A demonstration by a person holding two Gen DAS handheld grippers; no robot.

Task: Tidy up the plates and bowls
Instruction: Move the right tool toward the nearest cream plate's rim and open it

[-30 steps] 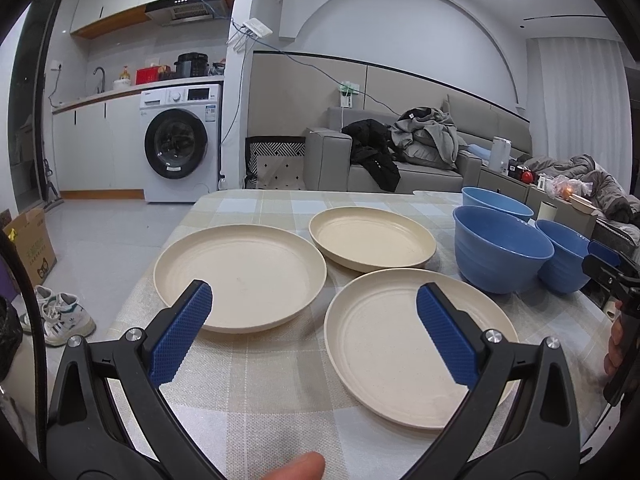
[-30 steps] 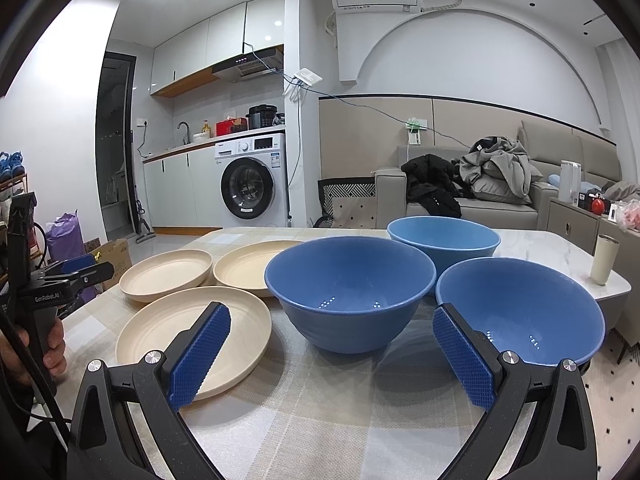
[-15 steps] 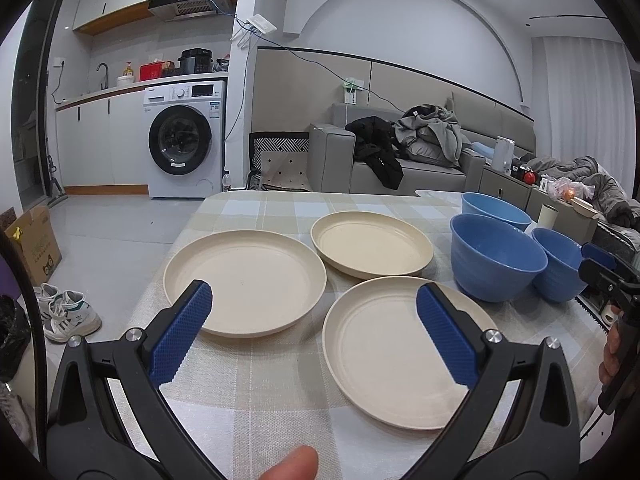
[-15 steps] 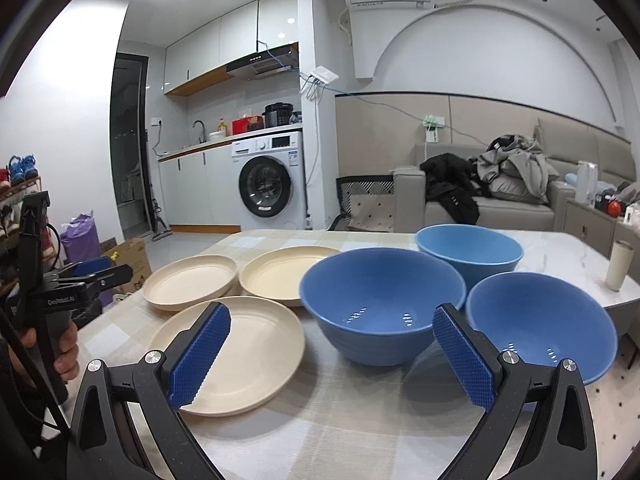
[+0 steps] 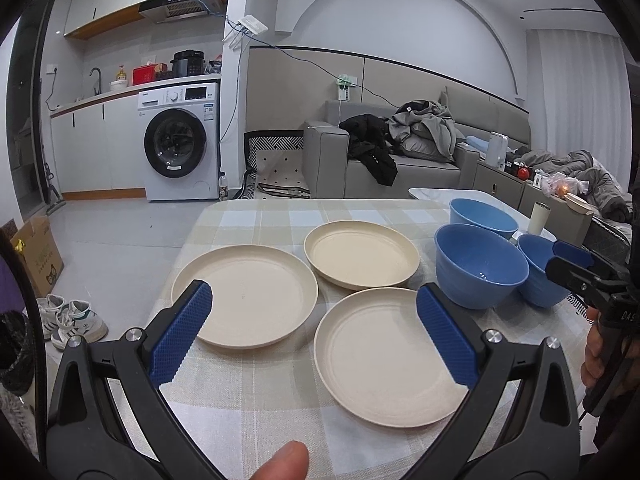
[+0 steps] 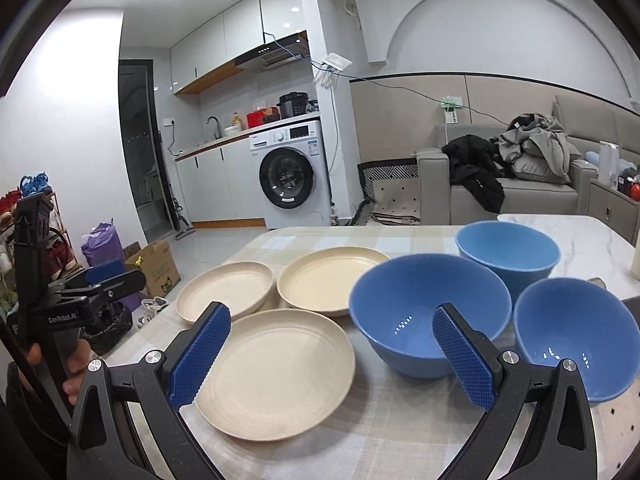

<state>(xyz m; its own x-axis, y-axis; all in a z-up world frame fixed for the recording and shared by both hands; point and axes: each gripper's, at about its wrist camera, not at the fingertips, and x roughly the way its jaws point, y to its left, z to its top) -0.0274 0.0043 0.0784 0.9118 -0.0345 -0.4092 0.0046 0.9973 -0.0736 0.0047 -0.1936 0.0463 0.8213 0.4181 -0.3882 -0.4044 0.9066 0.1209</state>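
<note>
Three cream plates lie on the checked tablecloth: a left plate (image 5: 244,294), a far plate (image 5: 360,254) and a near plate (image 5: 384,356). Three blue bowls stand to their right: a middle bowl (image 5: 478,264), a far bowl (image 5: 482,216) and a right bowl (image 5: 538,276). My left gripper (image 5: 314,332) is open and empty, held above the near edge of the plates. My right gripper (image 6: 330,354) is open and empty, over the near plate (image 6: 276,370) and in front of the middle bowl (image 6: 428,308). The other plates (image 6: 226,294) (image 6: 328,278) and bowls (image 6: 506,248) (image 6: 576,332) show behind.
A white cup (image 5: 539,218) stands on the marble table (image 6: 592,236) right of the far bowl. The tablecloth (image 5: 256,208) ends at the far and left table edges. A cardboard box (image 5: 36,254) and shoes (image 5: 76,318) lie on the floor at left.
Both grippers have drawn back and risen, so plates and bowls look smaller and farther. The right view has swung left toward the plates. Jaws stayed open.
</note>
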